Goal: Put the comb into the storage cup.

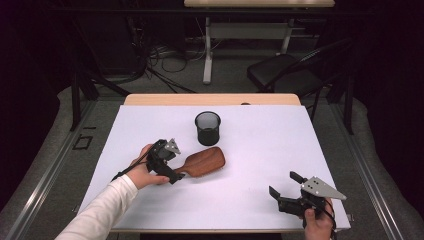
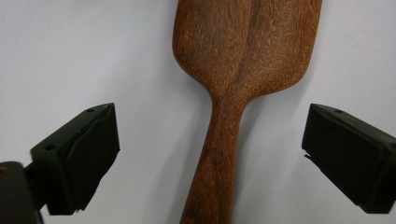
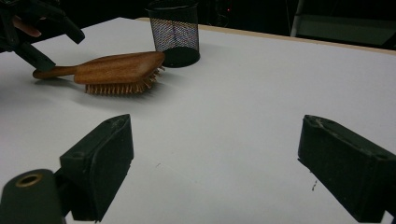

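Wooden hairbrush (image 1: 202,162) lies just in front of the black mesh cup (image 1: 207,128) in the high view, its long axis slanting, handle toward the left gripper (image 1: 172,176) and head toward the cup, whose inside I cannot make out. From the left gripper view, the handle (image 2: 215,163) runs between spread jaws, untouched. From the right gripper view, the brush (image 3: 114,70) rests bristles down beside the cup (image 3: 175,32); the right gripper (image 1: 282,187) stands spread, well apart.

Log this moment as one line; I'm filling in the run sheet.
left gripper: open, jaws either side of wooden hairbrush handle | hairbrush: bristles down on table | right gripper: open, empty | mesh cup: upright
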A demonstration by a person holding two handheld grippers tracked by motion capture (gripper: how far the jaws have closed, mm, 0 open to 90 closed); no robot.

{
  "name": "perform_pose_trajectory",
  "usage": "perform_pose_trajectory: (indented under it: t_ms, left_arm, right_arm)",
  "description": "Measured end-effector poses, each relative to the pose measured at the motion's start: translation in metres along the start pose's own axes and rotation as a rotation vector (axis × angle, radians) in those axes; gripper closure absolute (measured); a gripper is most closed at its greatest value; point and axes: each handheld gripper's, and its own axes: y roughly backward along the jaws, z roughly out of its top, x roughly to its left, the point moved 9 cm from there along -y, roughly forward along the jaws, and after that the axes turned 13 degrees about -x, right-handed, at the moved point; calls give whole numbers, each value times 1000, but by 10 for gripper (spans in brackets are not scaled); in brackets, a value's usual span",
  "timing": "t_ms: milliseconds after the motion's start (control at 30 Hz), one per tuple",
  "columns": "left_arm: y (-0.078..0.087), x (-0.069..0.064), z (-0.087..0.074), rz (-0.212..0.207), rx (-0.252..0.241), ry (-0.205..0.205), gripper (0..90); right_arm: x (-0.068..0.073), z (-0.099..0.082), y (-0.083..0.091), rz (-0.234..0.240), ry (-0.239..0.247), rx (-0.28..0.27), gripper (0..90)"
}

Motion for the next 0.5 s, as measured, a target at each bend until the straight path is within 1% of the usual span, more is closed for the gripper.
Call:
perform_pose_trajectory:
  t_ms: [67,100,167,267,400,433,500]
  left_arm:
    - [-1,0,0,1,18,-15,58]
    - [-1,0,0,1,18,-15,64]
    - [-4,-2,0,-8,39,-21,64]
    - [-7,-3,-1,-8,69,-44,65]
    - [-11,-4,-2,-6,84,-58,80]
    - [-12,-4,-2,-6,94,-62,82]
    - [-13,-4,-3,-7,97,-63,89]
  right_arm:
    - [0,0,0,0,-1,0,103]
    - [0,0,0,-1,-1,0,104]
    - [0,0,0,-1,-1,1,105]
    - [0,0,0,0,-1,2,105]
    - [0,0,0,1,-1,1,107]
    - [0,0,0,2,0,3,107]
    - [0,0,0,2,-4,4,108]
